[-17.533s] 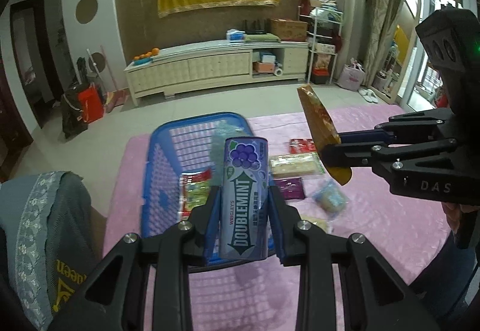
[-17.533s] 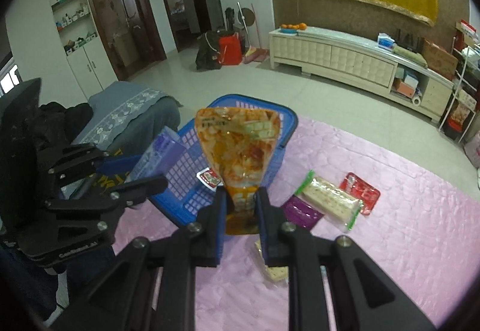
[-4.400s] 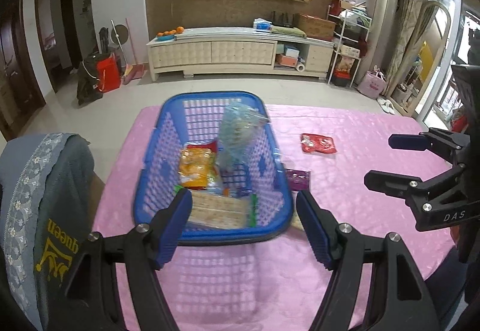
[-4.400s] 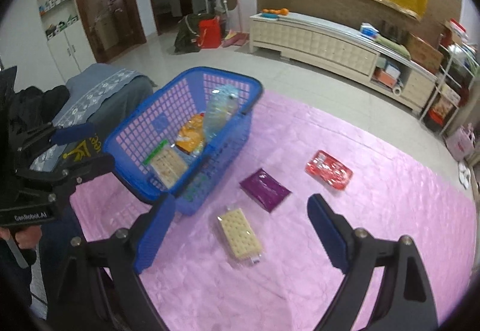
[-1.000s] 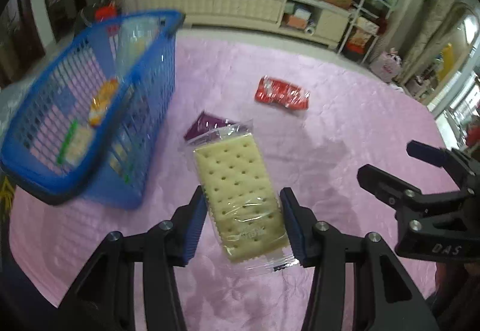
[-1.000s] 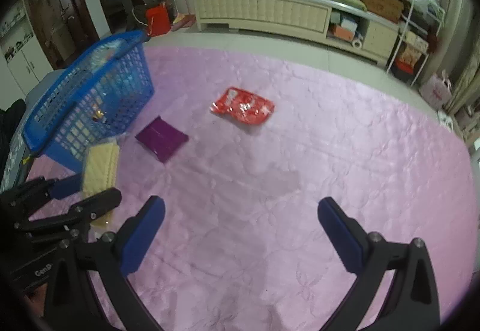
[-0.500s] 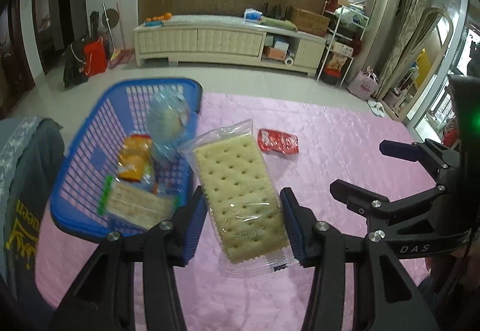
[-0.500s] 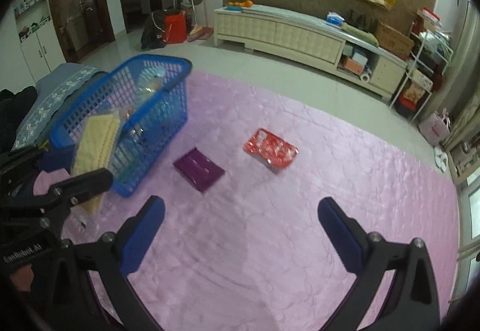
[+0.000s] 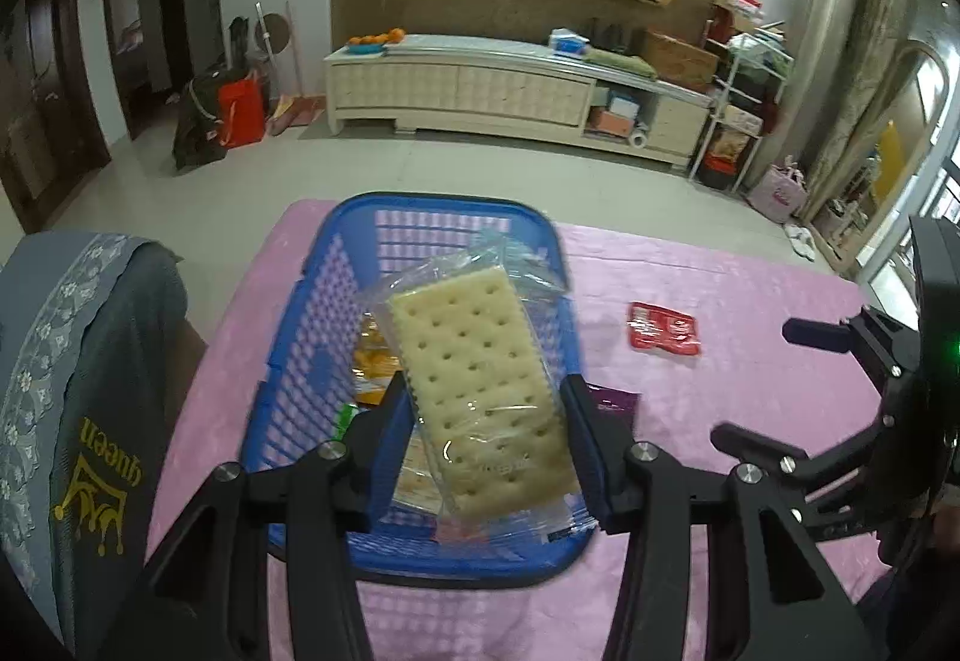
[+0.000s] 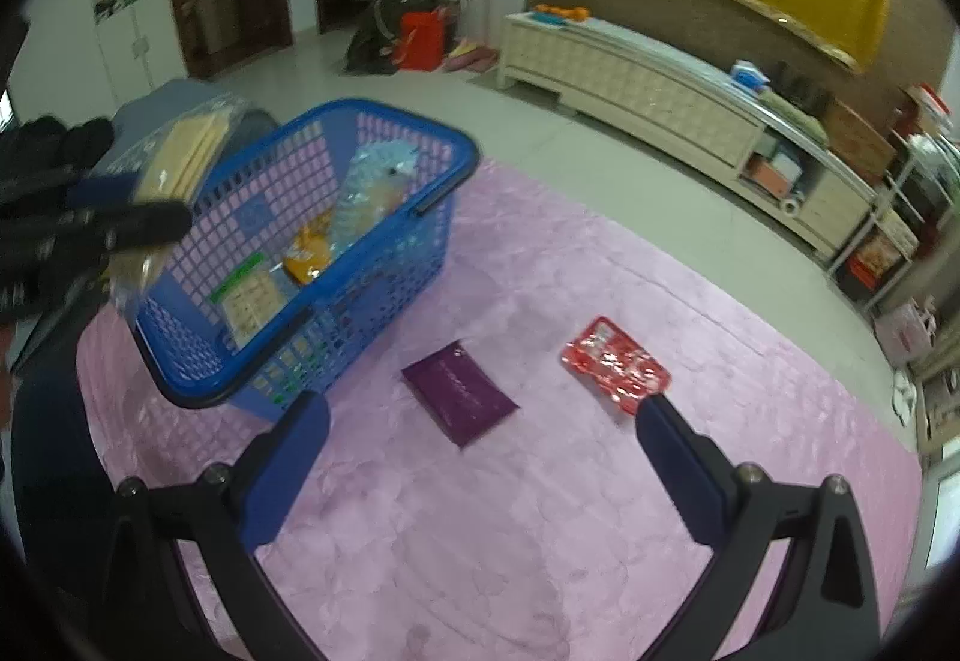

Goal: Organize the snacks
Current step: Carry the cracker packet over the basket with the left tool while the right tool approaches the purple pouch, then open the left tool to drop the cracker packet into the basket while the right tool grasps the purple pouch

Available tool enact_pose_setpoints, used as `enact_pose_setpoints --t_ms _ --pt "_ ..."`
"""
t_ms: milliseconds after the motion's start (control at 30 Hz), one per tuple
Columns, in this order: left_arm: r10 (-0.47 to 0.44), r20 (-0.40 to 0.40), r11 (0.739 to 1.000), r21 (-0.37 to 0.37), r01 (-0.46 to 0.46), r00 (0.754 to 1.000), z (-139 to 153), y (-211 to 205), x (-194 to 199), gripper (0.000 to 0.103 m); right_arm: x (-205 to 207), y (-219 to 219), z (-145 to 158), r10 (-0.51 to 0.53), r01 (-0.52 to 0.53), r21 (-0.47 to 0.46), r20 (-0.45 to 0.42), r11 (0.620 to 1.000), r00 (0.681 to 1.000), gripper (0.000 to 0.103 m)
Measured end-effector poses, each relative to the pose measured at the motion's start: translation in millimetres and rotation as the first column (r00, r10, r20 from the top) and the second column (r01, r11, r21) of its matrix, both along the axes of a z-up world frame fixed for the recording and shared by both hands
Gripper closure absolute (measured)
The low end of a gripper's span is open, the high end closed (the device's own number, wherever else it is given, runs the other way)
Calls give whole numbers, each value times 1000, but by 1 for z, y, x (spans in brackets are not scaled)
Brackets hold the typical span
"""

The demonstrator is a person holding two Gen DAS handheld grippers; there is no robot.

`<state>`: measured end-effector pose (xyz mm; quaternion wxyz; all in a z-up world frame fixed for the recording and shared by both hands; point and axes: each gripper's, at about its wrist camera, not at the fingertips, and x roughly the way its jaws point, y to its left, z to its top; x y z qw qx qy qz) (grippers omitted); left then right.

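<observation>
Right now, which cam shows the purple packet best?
Right wrist: the purple packet lies whole and unobstructed on the pink cloth. Left wrist shows only a corner of it behind a finger of the left hand-held gripper.

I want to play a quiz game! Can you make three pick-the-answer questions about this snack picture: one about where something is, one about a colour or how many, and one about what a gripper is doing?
1. Where is the cracker pack?
A. flat on the cloth
B. held above the basket
C. on the floor

2. How many snacks lie on the pink cloth outside the basket?
A. two
B. four
C. none

3. What is the right gripper doing?
A. squeezing a bottle
B. holding the basket
C. open, holding nothing

Answers: 1 B, the left gripper clamps it over the basket. 2 A, only the purple packet and red packet. 3 C, its jaws stand wide with only cloth between.
</observation>
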<state>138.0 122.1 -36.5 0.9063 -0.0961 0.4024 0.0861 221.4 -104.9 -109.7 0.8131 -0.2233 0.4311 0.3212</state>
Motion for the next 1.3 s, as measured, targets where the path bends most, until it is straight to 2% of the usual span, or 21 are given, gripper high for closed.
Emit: enact_pose_setpoints --t_ms 300,533,667,767,1000,1067,1100,1200,1267,1300 --pt "25 -76 999 -41 -29 997 -35 26 19 57 11 24 -48 87 -90 -44 -71 995 994 0" --pt "53 -131 997 -44 -59 990 -59 38 31 57 27 36 -87 154 -165 -83 -131 983 979 0" --pt "71 -161 996 -49 -80 984 -70 43 33 57 38 40 -102 180 -195 -90 -153 977 972 0" --pt "141 -196 986 -62 -156 970 -74 45 34 57 46 45 -114 206 -222 -90 -166 971 965 2" --pt "133 -229 984 -88 -157 964 -87 41 31 56 53 49 -136 250 -272 -92 -201 958 947 6" --pt "148 -227 980 -100 -174 963 -89 44 28 56 53 49 -140 251 -276 -106 -200 955 947 10" --pt "146 -222 980 -100 -172 964 -89 44 28 56 53 49 -142 253 -279 -103 -211 955 944 17" --pt "150 -227 980 -91 -174 962 -87 40 28 56 52 47 -142 267 -289 -84 -205 954 942 21" --pt "150 -230 981 -83 -173 962 -88 36 27 56 50 41 -139 288 -307 -74 -198 949 937 35" --pt "148 -230 982 -79 -170 962 -88 35 27 56 49 39 -136 285 -303 -69 -196 951 938 48"
